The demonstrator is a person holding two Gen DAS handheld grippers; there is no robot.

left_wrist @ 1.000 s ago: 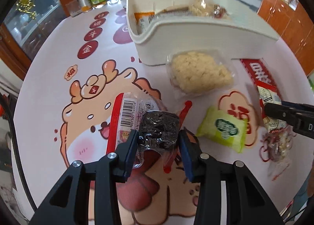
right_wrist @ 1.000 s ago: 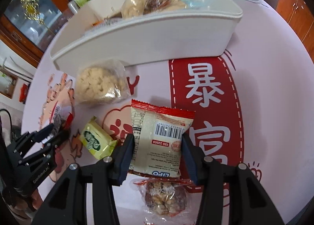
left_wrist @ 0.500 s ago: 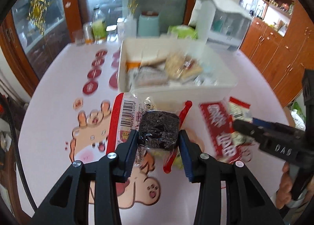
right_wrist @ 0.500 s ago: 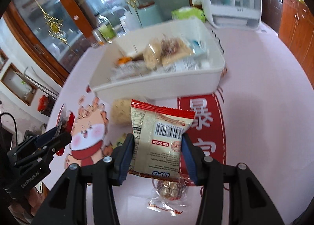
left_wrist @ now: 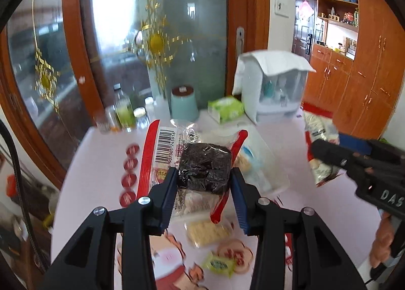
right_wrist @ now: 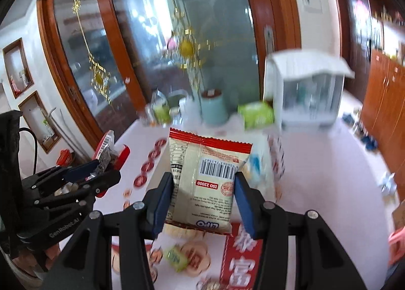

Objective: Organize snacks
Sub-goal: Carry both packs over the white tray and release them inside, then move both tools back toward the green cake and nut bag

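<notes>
My left gripper [left_wrist: 203, 176] is shut on a clear red-edged packet holding a dark cake [left_wrist: 203, 163], held high above the table. It also shows in the right wrist view [right_wrist: 101, 167]. My right gripper [right_wrist: 203, 188] is shut on a cream and red snack bag with a barcode [right_wrist: 205, 181], also lifted; it shows at the right of the left wrist view [left_wrist: 320, 153]. The white snack bin [left_wrist: 268, 163] lies behind and below both packets, mostly hidden. A pale crumbly snack pack [left_wrist: 207, 233] and a small green packet [left_wrist: 219, 263] lie on the tablecloth below.
At the table's far edge stand a teal cup [left_wrist: 183, 104], a green tissue pack [left_wrist: 225, 109], a white lidded organizer [left_wrist: 273, 87] and bottles [left_wrist: 124, 110]. Glass doors stand behind. A wrapped nut snack [right_wrist: 210, 285] lies near the front.
Both grippers have risen well above the table with their packets and tilted up, so the views now face the glass doors. The bin has dropped behind the held packets.
</notes>
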